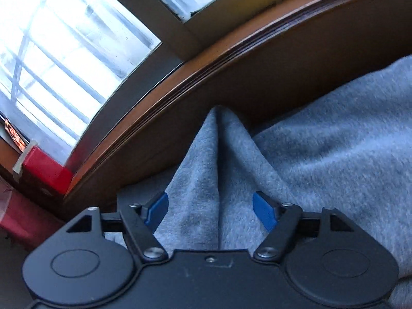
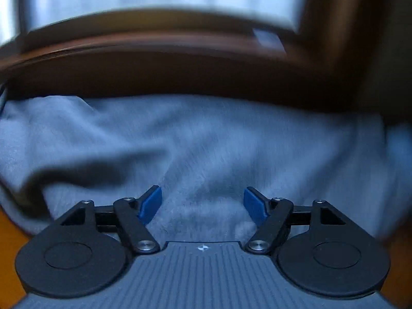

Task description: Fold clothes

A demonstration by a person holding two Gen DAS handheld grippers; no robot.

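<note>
A grey fleece garment (image 1: 322, 154) lies on a brown wooden table (image 1: 180, 118). In the left wrist view a raised fold of it (image 1: 216, 180) runs between the blue fingertips of my left gripper (image 1: 210, 209), whose jaws stand wide apart around the cloth without pinching it. In the right wrist view the same grey garment (image 2: 206, 149) spreads across the table in front of my right gripper (image 2: 203, 206), which is open with cloth lying between and under its blue pads (image 2: 150, 204). This view is blurred.
The table's far edge (image 2: 154, 59) runs close behind the garment. A window (image 1: 64, 64) stands beyond it. A red box (image 1: 46, 167) sits at the left past the table edge. Orange wood (image 2: 10, 244) shows at the lower left.
</note>
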